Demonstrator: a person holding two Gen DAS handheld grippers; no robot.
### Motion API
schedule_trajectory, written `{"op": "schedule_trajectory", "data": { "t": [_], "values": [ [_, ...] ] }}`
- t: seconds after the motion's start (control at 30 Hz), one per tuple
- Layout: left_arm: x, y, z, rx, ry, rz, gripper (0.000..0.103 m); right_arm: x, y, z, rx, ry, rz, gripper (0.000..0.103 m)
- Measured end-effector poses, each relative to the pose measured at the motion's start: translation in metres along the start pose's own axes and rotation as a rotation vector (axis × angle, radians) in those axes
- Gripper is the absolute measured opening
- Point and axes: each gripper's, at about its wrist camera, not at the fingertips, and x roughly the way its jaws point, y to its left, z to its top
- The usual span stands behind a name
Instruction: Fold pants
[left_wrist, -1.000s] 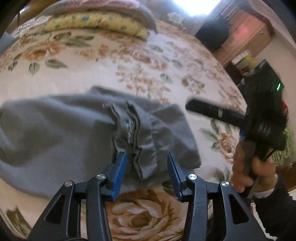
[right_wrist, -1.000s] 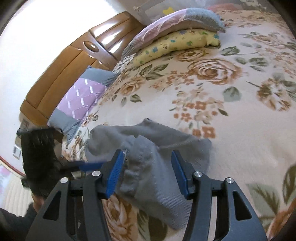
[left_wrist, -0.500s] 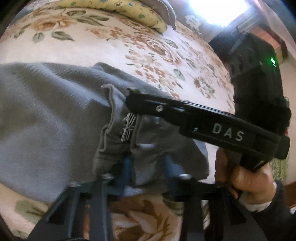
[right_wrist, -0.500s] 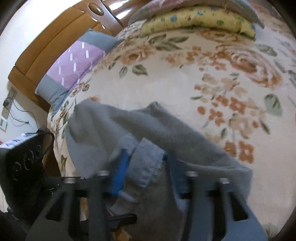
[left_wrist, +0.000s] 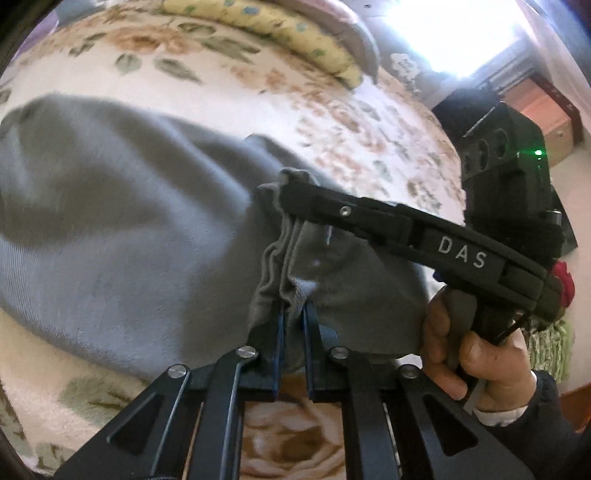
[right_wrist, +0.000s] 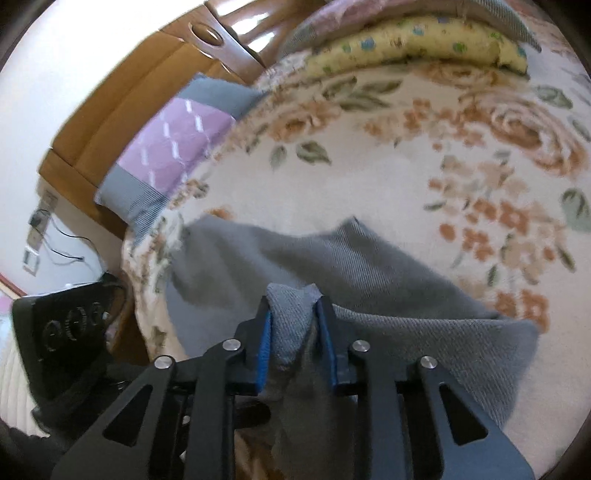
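Grey pants (left_wrist: 129, 229) lie spread on a floral bedspread (left_wrist: 369, 122). My left gripper (left_wrist: 293, 306) is shut on the bunched edge of the pants near the bed's front. Just beyond it my right gripper (left_wrist: 291, 192), held by a hand (left_wrist: 461, 347), grips the same gathered edge farther up. In the right wrist view a thick fold of the pants (right_wrist: 369, 266) stands between the blue pads of the right gripper (right_wrist: 294, 301), which press on it. The left gripper's black housing (right_wrist: 62, 332) shows at the lower left.
A yellow flowered pillow (right_wrist: 413, 44) and a purple-and-grey pillow (right_wrist: 173, 147) lie against the wooden headboard (right_wrist: 129, 99). The bed's edge drops off at the left of the right wrist view. A wooden cabinet (left_wrist: 554, 118) stands beyond the bed's right side.
Both grippers have closed from wide open onto the gathered edge of the pants. The right gripper came in from the right and down to the fabric just beyond the left one.
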Motion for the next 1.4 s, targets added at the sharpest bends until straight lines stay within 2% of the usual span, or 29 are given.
{"op": "schedule_trajectory", "data": {
  "t": [0.13, 0.37, 0.57, 0.93, 1.13, 1.27, 1.4],
  "values": [
    [-0.010, 0.009, -0.003, -0.025, -0.004, -0.018, 0.008, -0.010, 0.003, 0.003, 0.031, -0.025, 0.005, 0.035],
    [-0.034, 0.027, -0.010, -0.068, -0.042, 0.007, 0.008, -0.031, 0.024, 0.021, -0.036, -0.063, -0.004, 0.039],
    [-0.056, 0.044, -0.016, -0.124, -0.092, 0.007, 0.008, -0.013, 0.044, 0.031, -0.087, -0.021, -0.011, 0.039],
    [-0.087, 0.099, -0.026, -0.316, -0.190, -0.009, 0.010, 0.024, 0.090, 0.048, -0.209, 0.062, 0.009, 0.040],
    [-0.094, 0.127, -0.025, -0.432, -0.241, -0.019, 0.018, 0.046, 0.117, 0.062, -0.304, 0.111, 0.004, 0.042],
    [-0.097, 0.142, -0.018, -0.489, -0.274, -0.026, 0.039, 0.066, 0.137, 0.073, -0.370, 0.141, -0.005, 0.051],
    [-0.094, 0.151, -0.008, -0.514, -0.287, -0.005, 0.039, 0.092, 0.151, 0.085, -0.394, 0.190, 0.004, 0.051]
  ]
}}
